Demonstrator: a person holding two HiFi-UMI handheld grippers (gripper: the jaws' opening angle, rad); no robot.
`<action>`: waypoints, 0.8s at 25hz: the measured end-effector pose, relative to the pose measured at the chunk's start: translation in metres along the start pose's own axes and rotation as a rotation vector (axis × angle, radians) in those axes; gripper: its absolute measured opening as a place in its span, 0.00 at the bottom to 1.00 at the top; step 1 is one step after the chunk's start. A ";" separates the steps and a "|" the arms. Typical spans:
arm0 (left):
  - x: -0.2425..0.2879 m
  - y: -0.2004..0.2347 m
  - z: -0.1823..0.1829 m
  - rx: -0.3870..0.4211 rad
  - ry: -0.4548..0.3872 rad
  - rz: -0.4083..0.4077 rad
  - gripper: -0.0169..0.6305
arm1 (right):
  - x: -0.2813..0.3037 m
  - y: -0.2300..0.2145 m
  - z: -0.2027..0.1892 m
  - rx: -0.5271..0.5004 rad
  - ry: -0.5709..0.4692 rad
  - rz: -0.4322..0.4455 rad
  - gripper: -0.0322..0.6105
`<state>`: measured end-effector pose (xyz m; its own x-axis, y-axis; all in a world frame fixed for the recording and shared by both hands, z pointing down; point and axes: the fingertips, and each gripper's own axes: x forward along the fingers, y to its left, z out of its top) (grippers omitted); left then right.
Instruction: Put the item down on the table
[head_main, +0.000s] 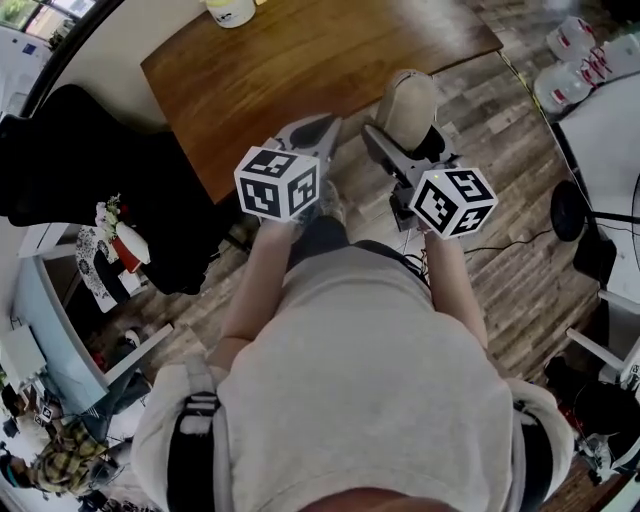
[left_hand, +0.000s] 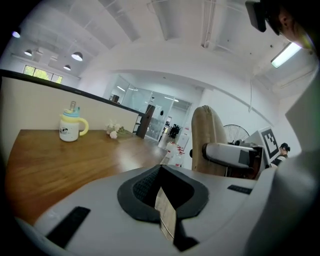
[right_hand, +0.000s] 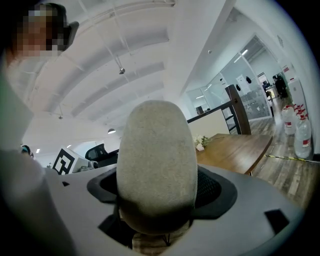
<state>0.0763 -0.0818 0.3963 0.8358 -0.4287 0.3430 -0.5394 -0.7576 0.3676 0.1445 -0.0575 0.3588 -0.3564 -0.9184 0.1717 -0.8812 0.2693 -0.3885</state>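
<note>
A beige, felt-like oval item (head_main: 408, 103) stands upright in my right gripper (head_main: 404, 135), which is shut on its lower end. It hangs over the wood-plank floor just off the near right corner of the brown wooden table (head_main: 300, 60). In the right gripper view the item (right_hand: 157, 160) fills the middle, and the right gripper (right_hand: 159, 207) clamps its base. My left gripper (head_main: 312, 135) is level with the right one at the table's near edge, jaws closed with nothing between them. In the left gripper view, the left gripper (left_hand: 162, 197) is shut and the item (left_hand: 207, 140) is at its right.
A white cup with a yellow handle (left_hand: 71, 127) and small flowers (left_hand: 114, 129) stand at the table's far side. A black chair (head_main: 80, 170) is at the left. Water bottles (head_main: 578, 60) and a fan base (head_main: 570, 210) stand on the floor at the right.
</note>
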 end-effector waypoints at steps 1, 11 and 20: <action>0.005 0.007 0.008 0.001 -0.003 0.001 0.05 | 0.008 -0.003 0.006 -0.003 -0.002 0.002 0.68; 0.043 0.078 0.078 0.002 -0.055 0.028 0.05 | 0.095 -0.032 0.054 -0.040 -0.003 0.021 0.68; 0.046 0.129 0.094 -0.037 -0.089 0.089 0.05 | 0.157 -0.030 0.060 -0.052 0.030 0.097 0.68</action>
<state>0.0551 -0.2460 0.3784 0.7893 -0.5367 0.2982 -0.6139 -0.6965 0.3714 0.1340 -0.2276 0.3429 -0.4494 -0.8784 0.1628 -0.8567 0.3720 -0.3574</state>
